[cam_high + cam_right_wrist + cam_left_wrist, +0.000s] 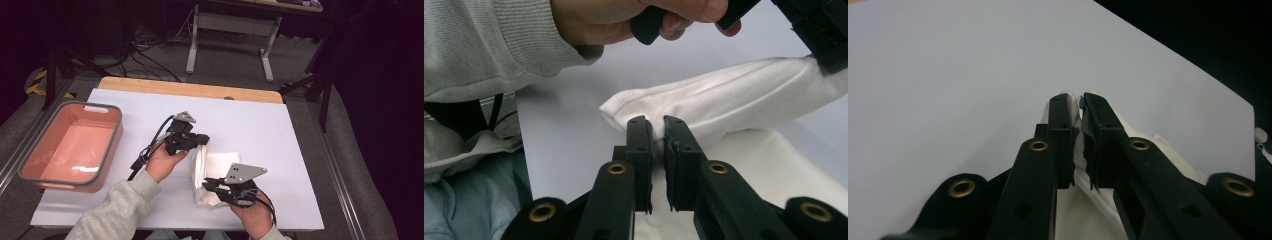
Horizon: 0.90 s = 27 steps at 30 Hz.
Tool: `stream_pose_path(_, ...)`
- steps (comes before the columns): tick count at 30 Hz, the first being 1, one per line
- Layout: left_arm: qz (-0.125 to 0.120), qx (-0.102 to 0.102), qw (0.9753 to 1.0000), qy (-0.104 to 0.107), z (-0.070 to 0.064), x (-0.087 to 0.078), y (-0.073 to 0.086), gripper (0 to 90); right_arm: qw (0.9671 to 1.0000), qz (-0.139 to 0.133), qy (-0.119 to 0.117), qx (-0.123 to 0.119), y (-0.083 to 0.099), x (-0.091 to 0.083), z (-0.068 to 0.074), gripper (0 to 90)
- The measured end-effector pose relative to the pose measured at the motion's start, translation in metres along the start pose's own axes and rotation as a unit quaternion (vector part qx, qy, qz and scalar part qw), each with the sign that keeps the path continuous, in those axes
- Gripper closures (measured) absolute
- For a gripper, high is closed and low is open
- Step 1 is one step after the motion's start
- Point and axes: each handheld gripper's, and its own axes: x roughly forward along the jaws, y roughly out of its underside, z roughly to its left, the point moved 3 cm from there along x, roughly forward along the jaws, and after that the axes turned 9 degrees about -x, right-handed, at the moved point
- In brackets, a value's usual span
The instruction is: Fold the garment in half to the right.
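A white cloth (212,170) lies partly folded on the white table top (250,125), a little right of its middle. My left gripper (201,141) is shut on the cloth's far left edge and lifts it slightly; in the left gripper view, cloth (1079,150) is pinched between the jaws of that gripper (1075,102). My right gripper (207,182) is shut on the cloth's near edge. In the right gripper view, the folded cloth (734,100) runs between the jaws of that gripper (655,125), and the other hand (624,20) is above it.
A pink tub with a grey rim (75,145) stands open at the table's left edge. Table legs and cables (230,40) are on the floor beyond the far edge. Bare table top lies behind and to the right of the cloth.
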Motion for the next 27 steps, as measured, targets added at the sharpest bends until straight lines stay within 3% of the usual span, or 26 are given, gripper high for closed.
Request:
stream_pose_path(13, 0.023, -0.001, 0.9997, 0.007, -0.014, 0.042, 0.002, 82.4, 0.9993, 0.01, 0.017, 0.032, 0.031, -0.022, -0.006, 82.4)
stream_pose_path(27, 0.035, -0.005, 0.9994, 0.002, -0.016, 0.064, 0.008, 81.5, 0.9975, 0.029, 0.014, 0.063, 0.055, -0.026, -0.012, 82.3)
